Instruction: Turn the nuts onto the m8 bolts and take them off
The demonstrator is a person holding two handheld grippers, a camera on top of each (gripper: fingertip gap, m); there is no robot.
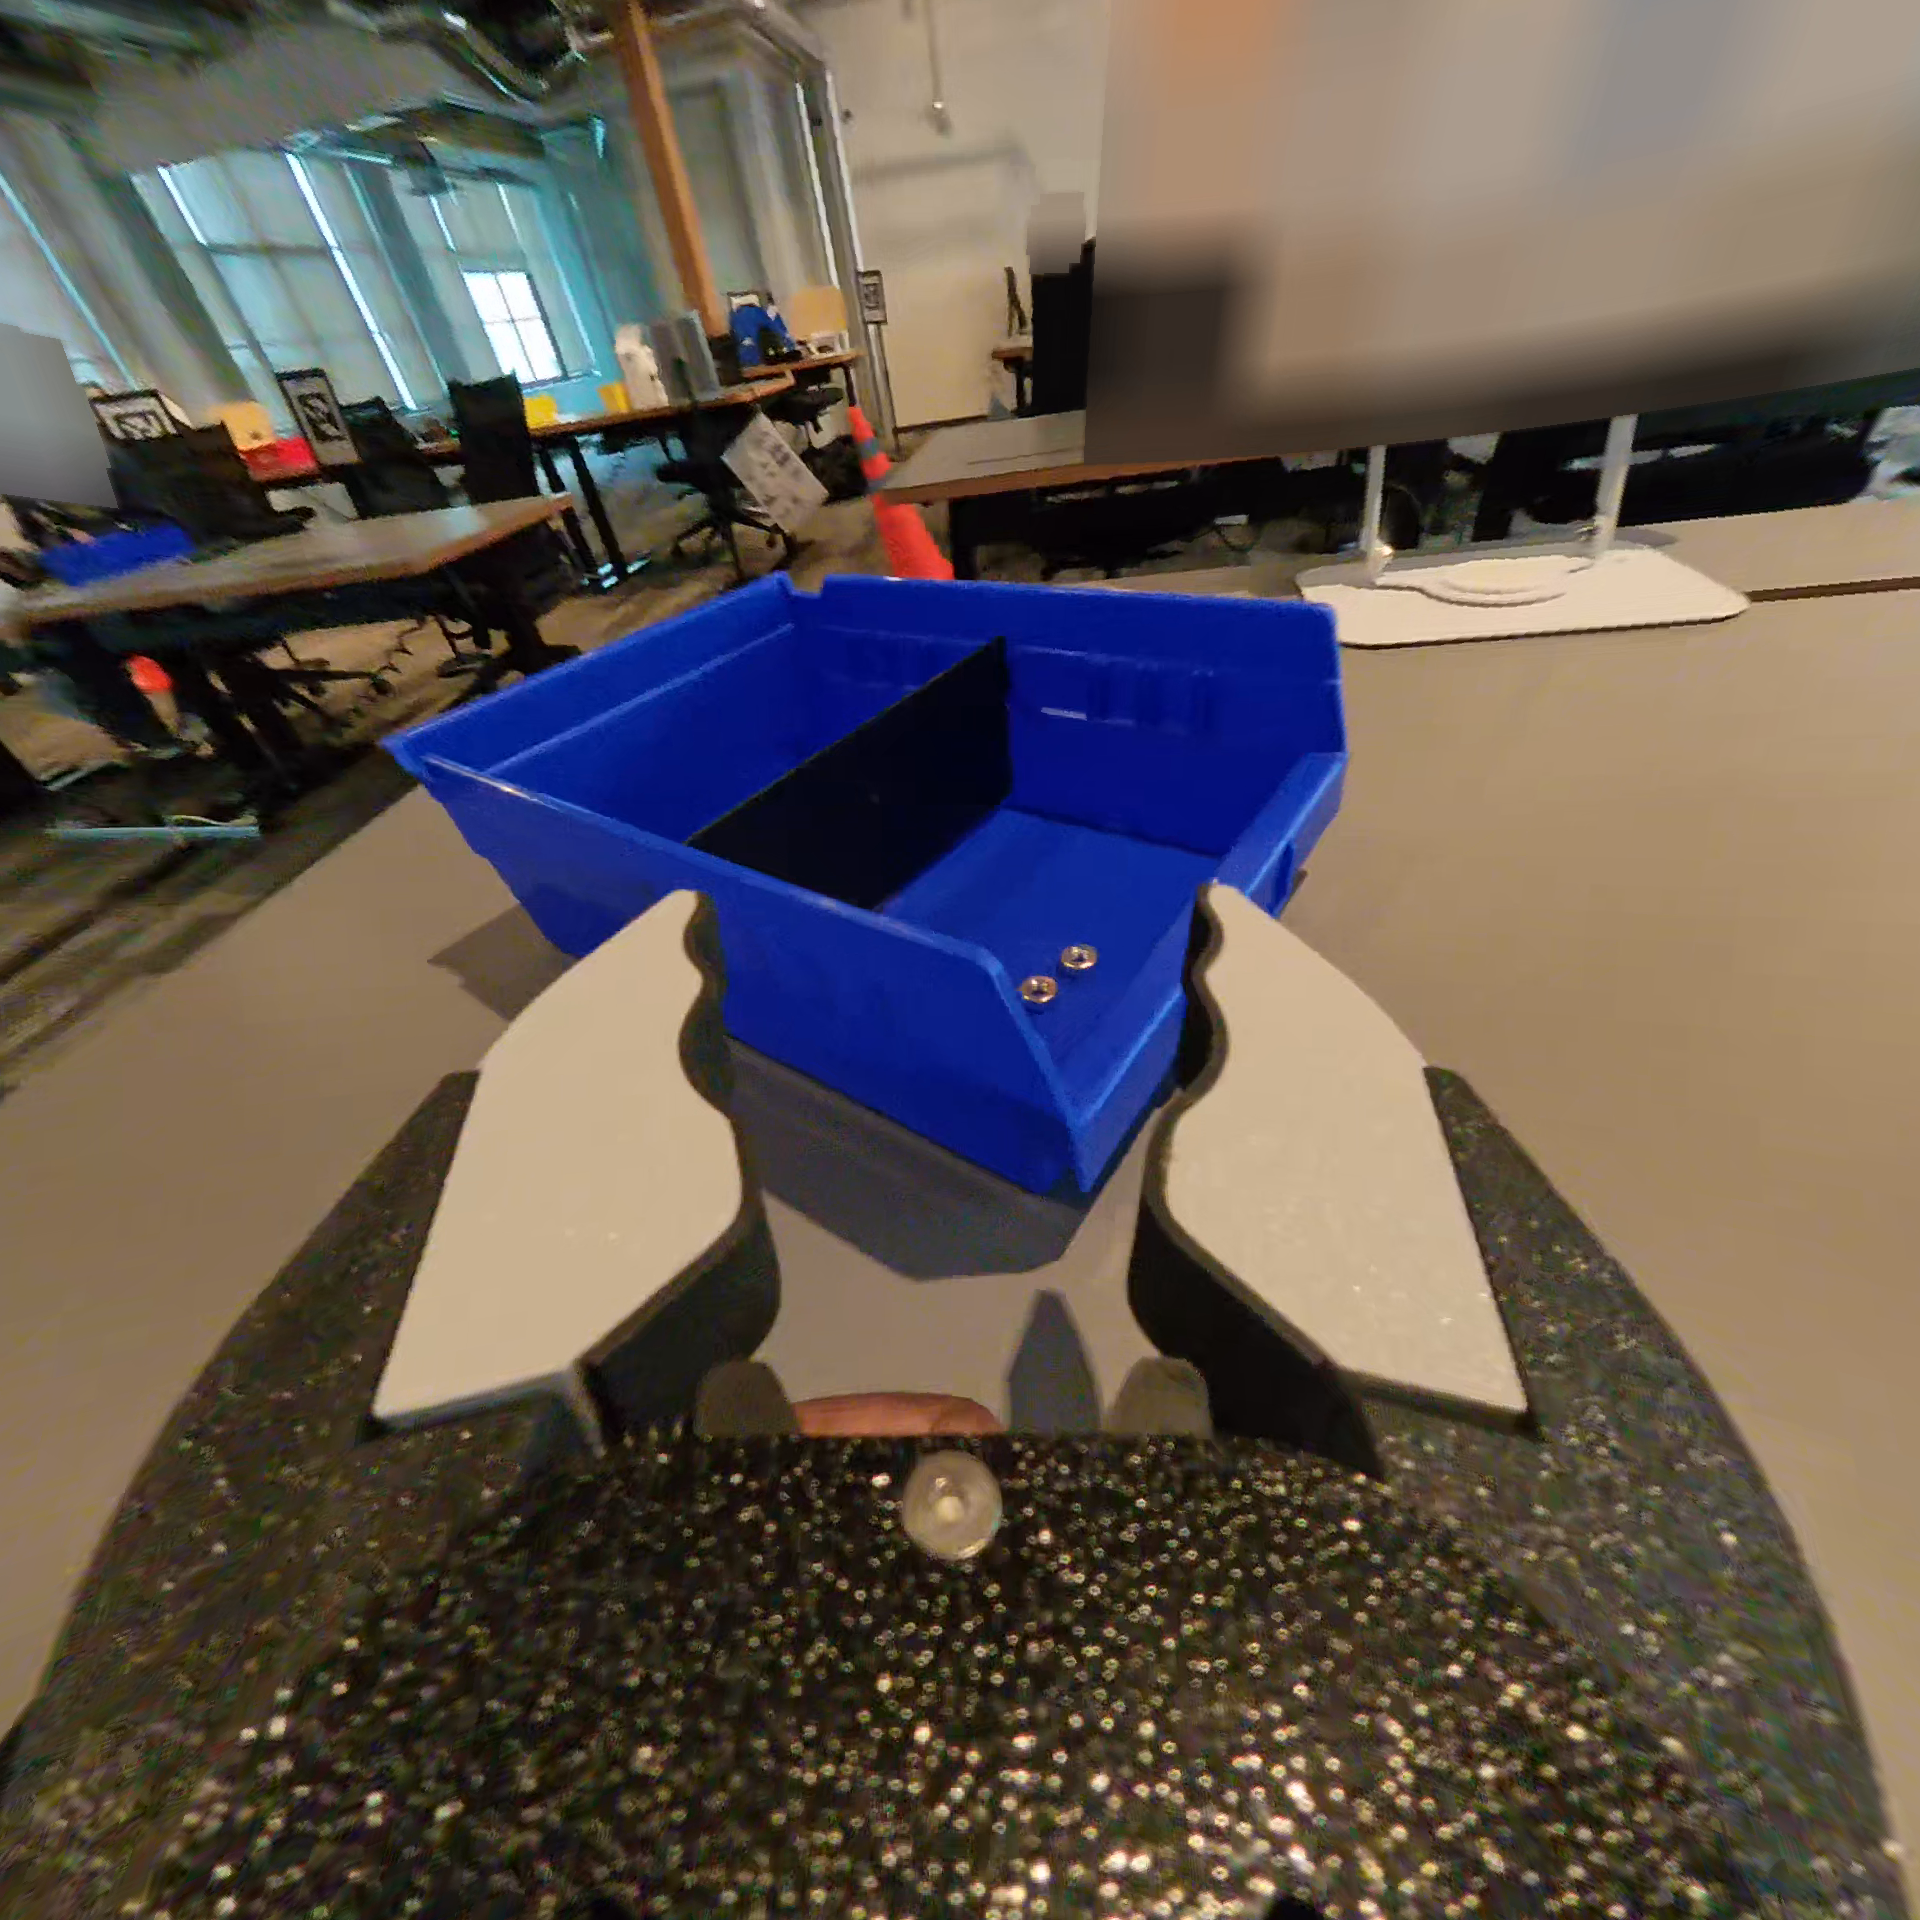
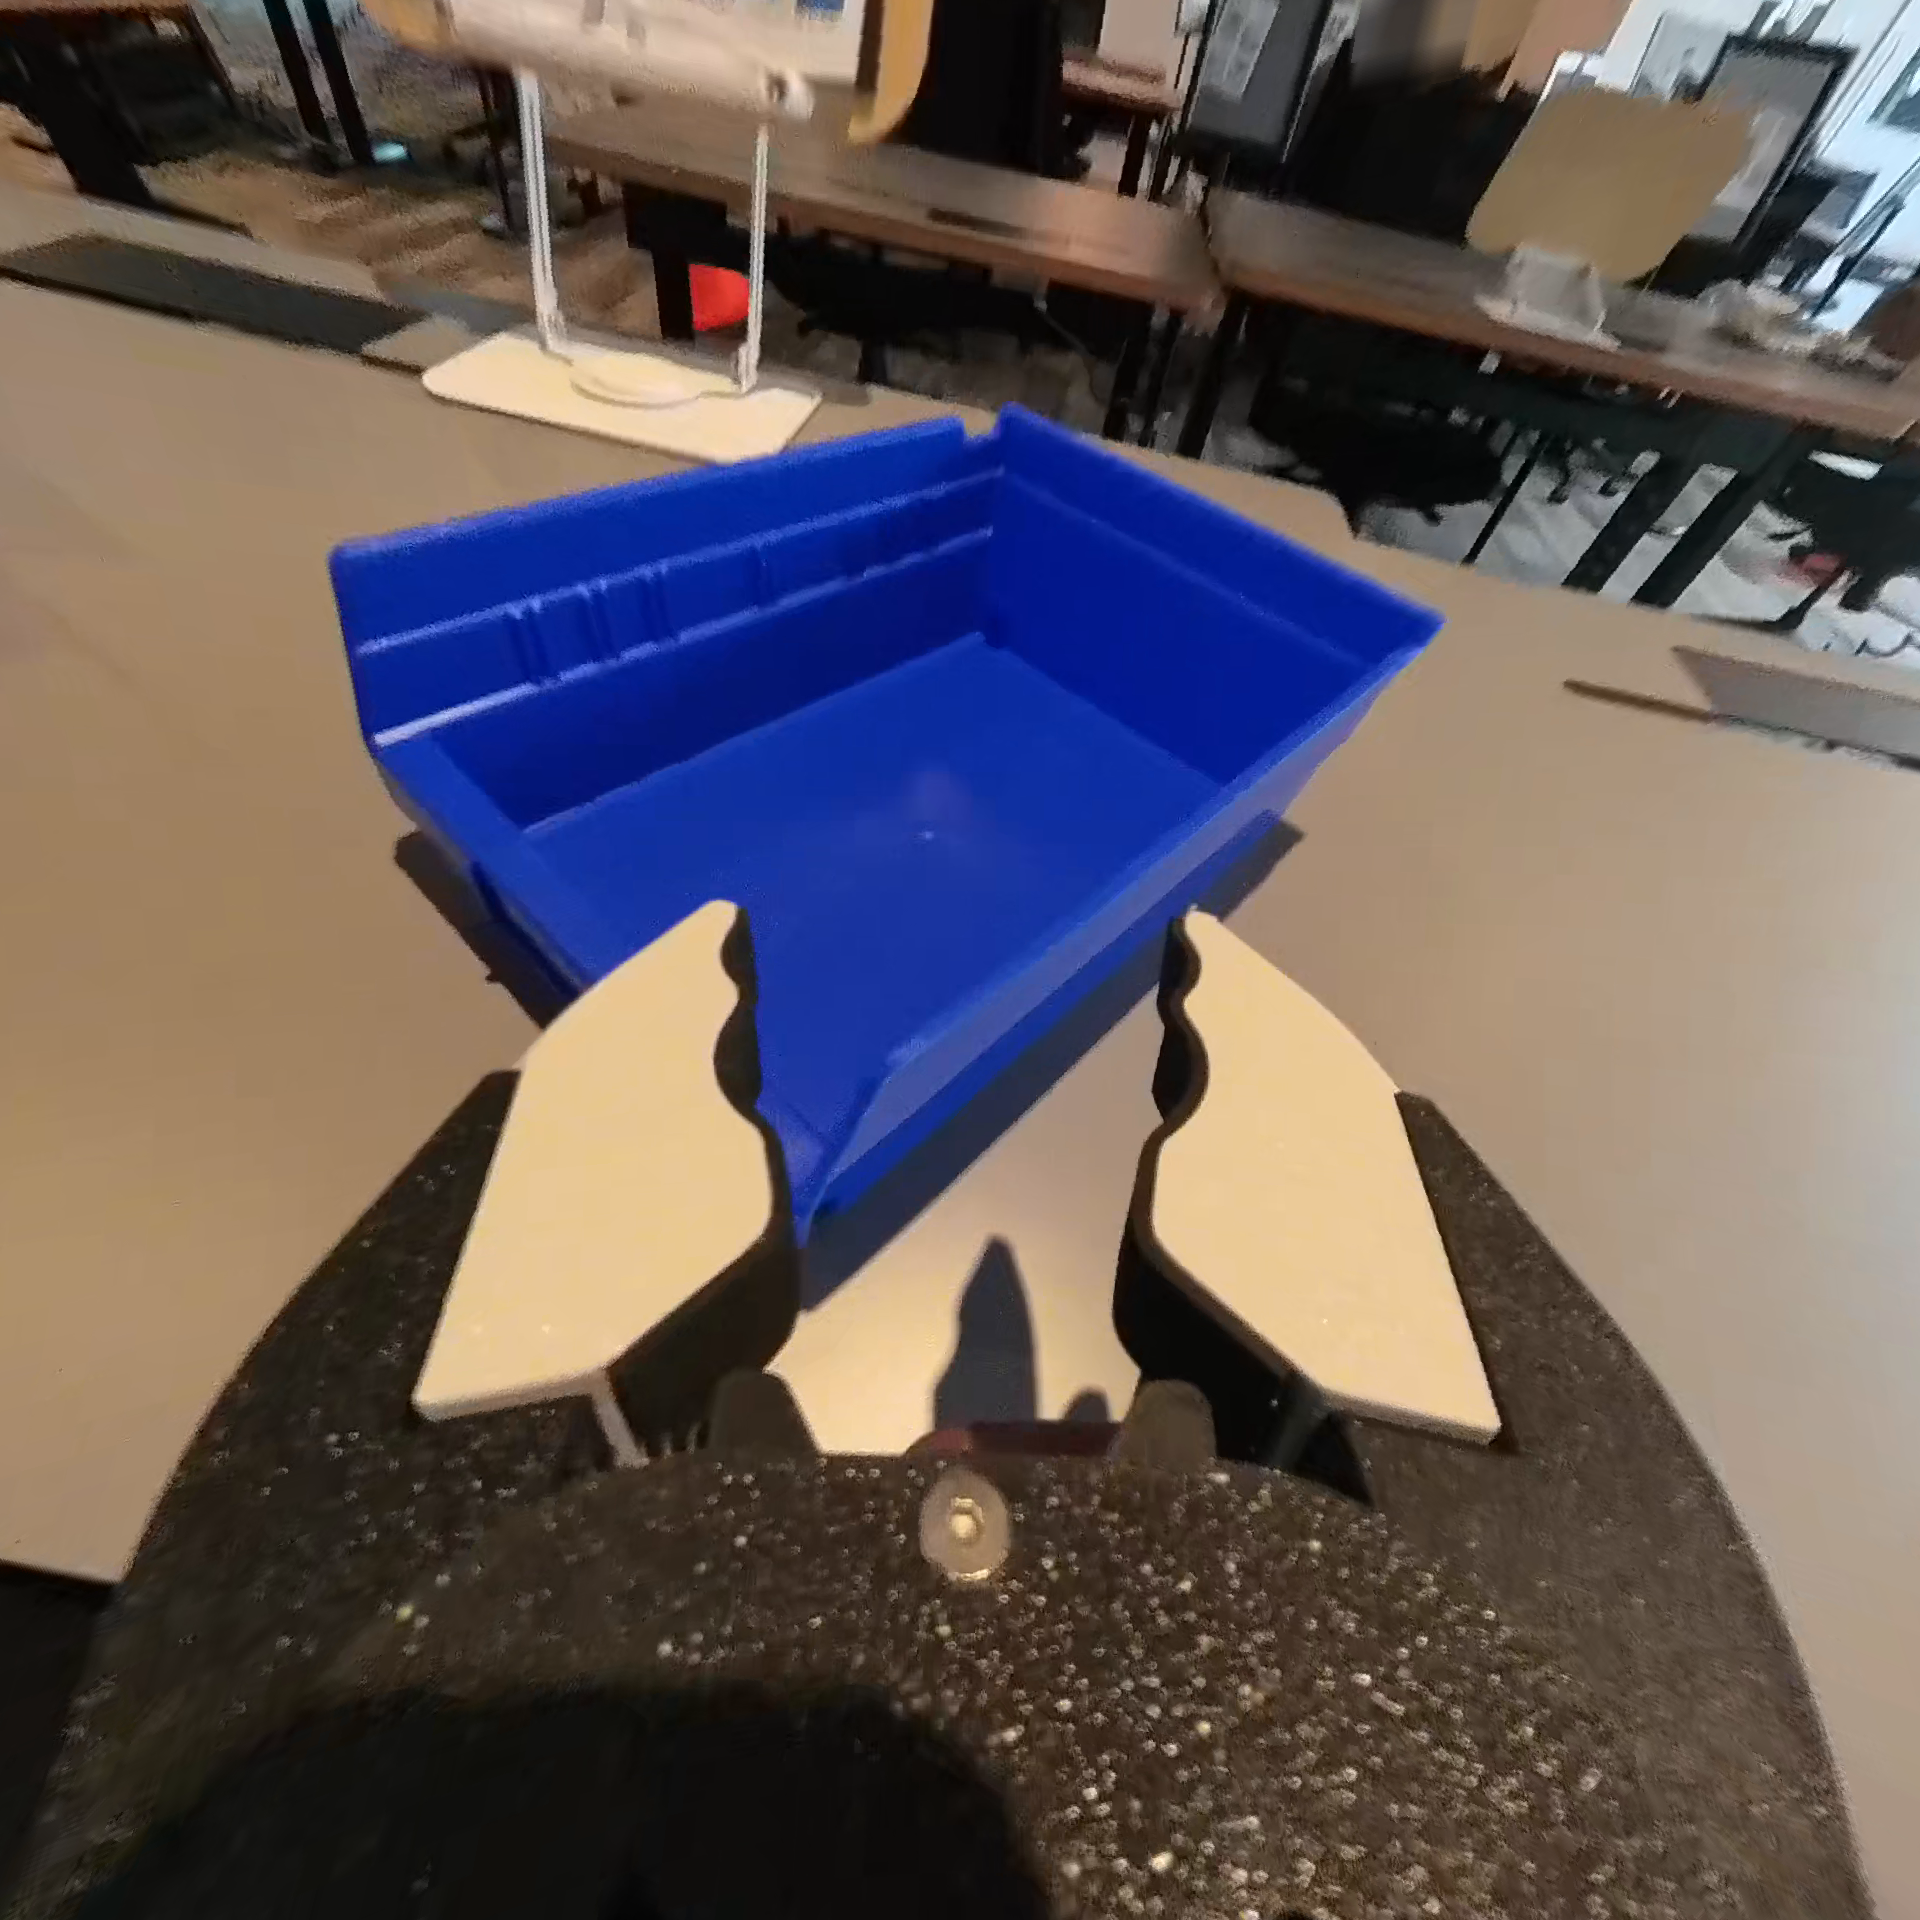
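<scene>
In the left wrist view a blue bin [image 1: 904, 997] split by a black divider [image 1: 883, 790] is seen, and two silver nuts [image 1: 1058, 974] lie side by side on the floor of its right-hand compartment, near the low front wall. In the right wrist view an undivided blue bin [image 2: 1039, 582] is shown with nothing visible inside; no bolts can be made out in either view. Both bins are carried by a grey worktop [image 1: 1610, 831], on which a white stand [image 1: 1507, 592] is also set. Desks, chairs and tall windows are seen behind. The left tongs [image 1: 951, 904] are held wide apart over the bin's front, gripping nothing. The right tongs [image 2: 956, 920] are likewise spread and empty.
</scene>
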